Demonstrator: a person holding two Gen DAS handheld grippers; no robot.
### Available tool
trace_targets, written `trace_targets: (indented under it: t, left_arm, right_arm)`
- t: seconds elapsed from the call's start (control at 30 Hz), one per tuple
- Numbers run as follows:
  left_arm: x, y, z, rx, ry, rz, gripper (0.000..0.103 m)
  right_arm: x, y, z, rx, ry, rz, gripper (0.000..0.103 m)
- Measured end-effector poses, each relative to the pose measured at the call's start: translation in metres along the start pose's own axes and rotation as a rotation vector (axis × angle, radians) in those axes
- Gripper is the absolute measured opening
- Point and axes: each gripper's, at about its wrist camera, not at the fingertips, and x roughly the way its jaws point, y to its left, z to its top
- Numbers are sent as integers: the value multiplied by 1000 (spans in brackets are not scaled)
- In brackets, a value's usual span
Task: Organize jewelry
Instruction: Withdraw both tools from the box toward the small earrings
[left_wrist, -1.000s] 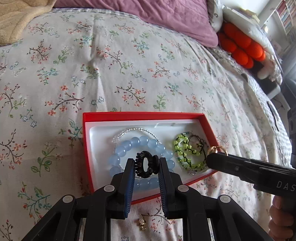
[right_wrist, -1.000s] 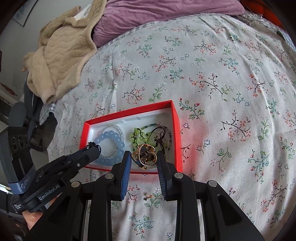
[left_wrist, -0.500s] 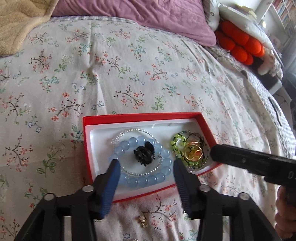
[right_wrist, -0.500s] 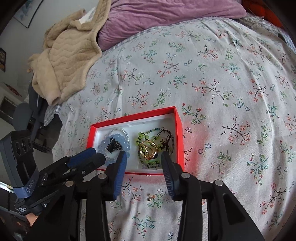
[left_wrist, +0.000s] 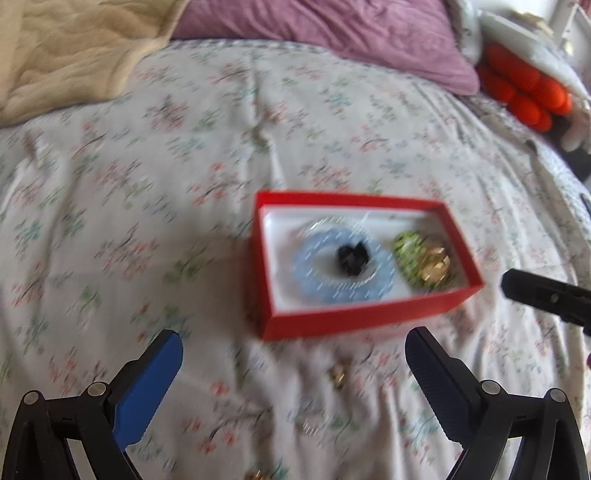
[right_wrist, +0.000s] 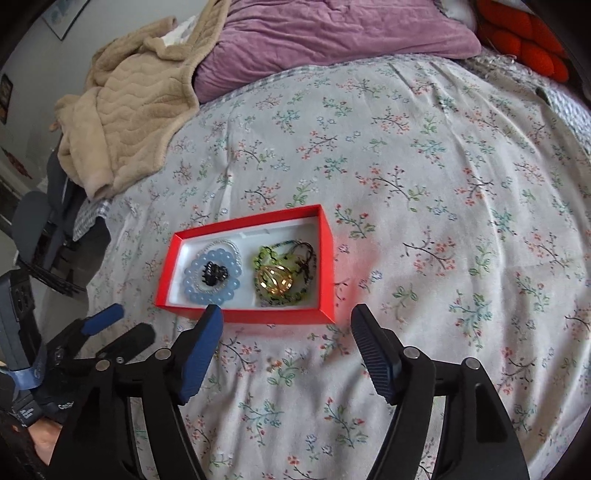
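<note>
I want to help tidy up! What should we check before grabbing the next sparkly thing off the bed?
1. Left gripper open, nothing in it, jaws just opened: ok.
2. Right gripper open, nothing in it, jaws just opened: ok.
3. Black clip inside blue bracelet in red box: ok.
4. Gold rings on green bracelet: ok.
5. Small gold piece on the bed, outside the box: not ok.
6. More pieces at the near edge: cannot tell, blurred.

Open bedspread around the red box

We see bare floral bedspread (right_wrist: 424, 155) on every side of the red jewelry box (right_wrist: 280, 315); a beige blanket (right_wrist: 133, 122) and purple pillow (right_wrist: 332, 33) crowd the far edge, small gold earring (left_wrist: 338, 373) lies near us.
</note>
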Motion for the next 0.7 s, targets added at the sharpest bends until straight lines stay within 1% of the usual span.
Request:
trace_targets:
  t: [0.17,0.37,0.57,0.7]
  left_arm:
    - [-9,10,-17,-2,17,57,100]
    - [-22,20,-27,-7,-1,82,100]
    - [-27,30,-36,-39,14,73,100]
    - [-31,33,-42,-41,17,68,100]
  right_arm:
    - [-2,0,-14,2,21,-85,77]
    - [-7,8,-29,-30,30,-117,77]
    - [-11,11,-39,-30,38,-136,77]
    - [-15,8,-45,-9,37,-141,77]
